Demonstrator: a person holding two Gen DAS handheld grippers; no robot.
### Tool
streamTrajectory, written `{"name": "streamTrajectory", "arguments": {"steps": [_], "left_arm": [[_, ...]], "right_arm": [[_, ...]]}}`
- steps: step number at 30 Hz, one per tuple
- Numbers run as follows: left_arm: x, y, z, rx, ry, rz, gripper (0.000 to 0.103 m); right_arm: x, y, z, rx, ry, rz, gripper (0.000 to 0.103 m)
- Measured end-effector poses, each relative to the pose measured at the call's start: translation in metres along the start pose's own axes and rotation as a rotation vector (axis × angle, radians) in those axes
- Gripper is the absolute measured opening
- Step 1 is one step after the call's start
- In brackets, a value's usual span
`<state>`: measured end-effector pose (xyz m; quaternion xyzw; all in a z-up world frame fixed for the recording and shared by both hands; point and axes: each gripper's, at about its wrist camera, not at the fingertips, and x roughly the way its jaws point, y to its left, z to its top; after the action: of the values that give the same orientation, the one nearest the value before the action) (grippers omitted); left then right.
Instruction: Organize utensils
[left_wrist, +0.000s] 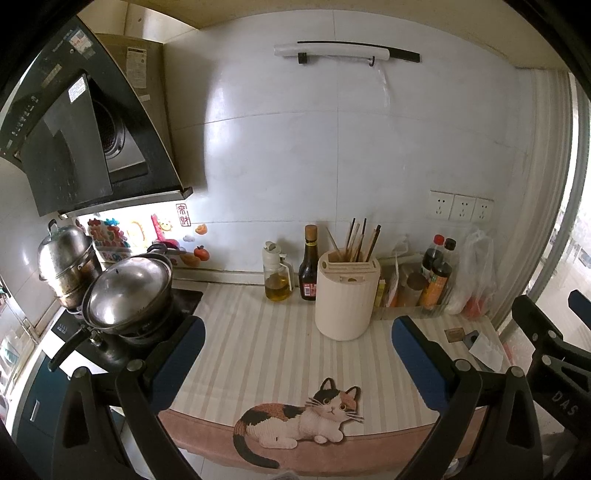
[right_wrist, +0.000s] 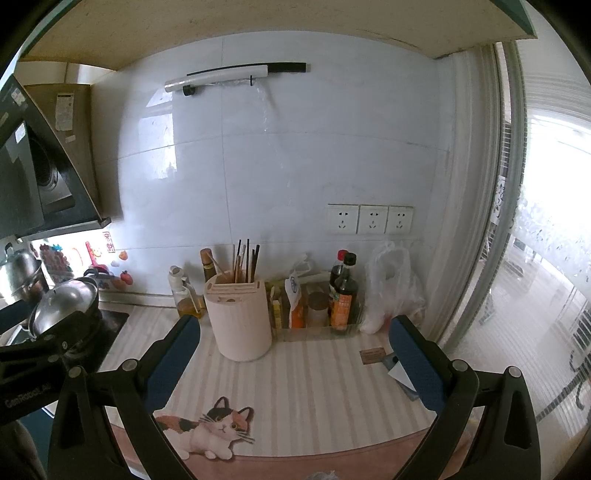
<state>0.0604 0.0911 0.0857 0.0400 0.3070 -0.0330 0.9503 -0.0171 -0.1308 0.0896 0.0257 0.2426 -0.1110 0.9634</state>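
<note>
Nearest the cameras, above the near edge of the counter, the left gripper (left_wrist: 297, 345) and the right gripper (right_wrist: 293, 345) are held side by side, each with its blue-padded fingers spread wide apart and nothing between them. Below them a striped mat (left_wrist: 258, 343) is spread over the counter, with a calico cat figure (left_wrist: 299, 417) printed at its near edge. Near the right side of the mat a small brown card (right_wrist: 371, 356) and a folded white paper (right_wrist: 397, 371) are seen lying close together. Farther back, at the middle of the mat, a cream utensil holder (left_wrist: 345, 295) stands upright, and a bundle of chopsticks (left_wrist: 360, 240) is held in its rear compartment, the tips pointing up. Just left of the holder a dark sauce bottle (left_wrist: 309, 264) and a glass oil dispenser (left_wrist: 276, 273) are set against the tiled wall. To the right of the holder, a tray of condiment bottles (right_wrist: 343, 295) and a white plastic bag (right_wrist: 391, 288) are placed along the wall. At the far left, a lidded wok (left_wrist: 129, 291) and a steel steamer pot (left_wrist: 68, 262) sit on the stove, beneath a range hood (left_wrist: 85, 125). On the wall, three sockets (right_wrist: 369, 219) are mounted.
</note>
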Motion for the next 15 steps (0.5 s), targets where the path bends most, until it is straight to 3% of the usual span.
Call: {"name": "streamTrajectory", "arguments": {"steps": [15], "left_arm": [[0.002,-0.0054,0.0042,-0.004,0.005,-0.003,0.103]], "right_arm": [[-0.001,0.0048,0.0008,0.011,-0.006,-0.013,0.103]]}}
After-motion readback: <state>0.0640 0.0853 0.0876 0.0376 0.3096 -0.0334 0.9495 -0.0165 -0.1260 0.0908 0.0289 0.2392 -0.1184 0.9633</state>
